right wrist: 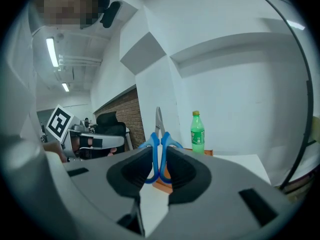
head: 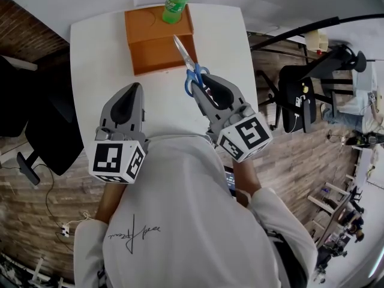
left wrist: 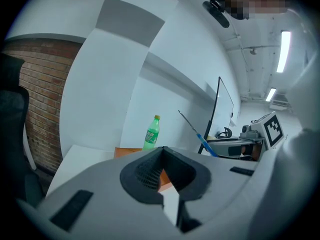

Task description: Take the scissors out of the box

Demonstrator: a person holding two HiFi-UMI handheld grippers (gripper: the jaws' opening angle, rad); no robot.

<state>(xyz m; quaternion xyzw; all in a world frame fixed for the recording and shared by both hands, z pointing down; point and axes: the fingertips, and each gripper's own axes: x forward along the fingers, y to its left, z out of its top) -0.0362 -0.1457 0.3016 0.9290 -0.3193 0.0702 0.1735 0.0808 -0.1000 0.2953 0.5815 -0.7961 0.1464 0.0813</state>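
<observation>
Scissors (head: 182, 50) with blue handles hang above the white table (head: 102, 53), blades pointing at the orange box (head: 157, 41). My right gripper (head: 201, 84) is shut on their handles. In the right gripper view the scissors (right wrist: 158, 121) stand upright between the pads, blades up. My left gripper (head: 135, 90) hovers to the left over the table, shut and with nothing in it. In the left gripper view its tips (left wrist: 161, 151) meet, and the scissors (left wrist: 192, 127) show at the right. A green bottle (head: 175, 2) stands at the box's far edge.
Black office chairs (head: 36, 131) stand left of the table and another chair (head: 297, 101) stands to its right. A cable and plug (head: 65, 228) lie on the wood-pattern floor. A white wall rises right behind the table's far edge.
</observation>
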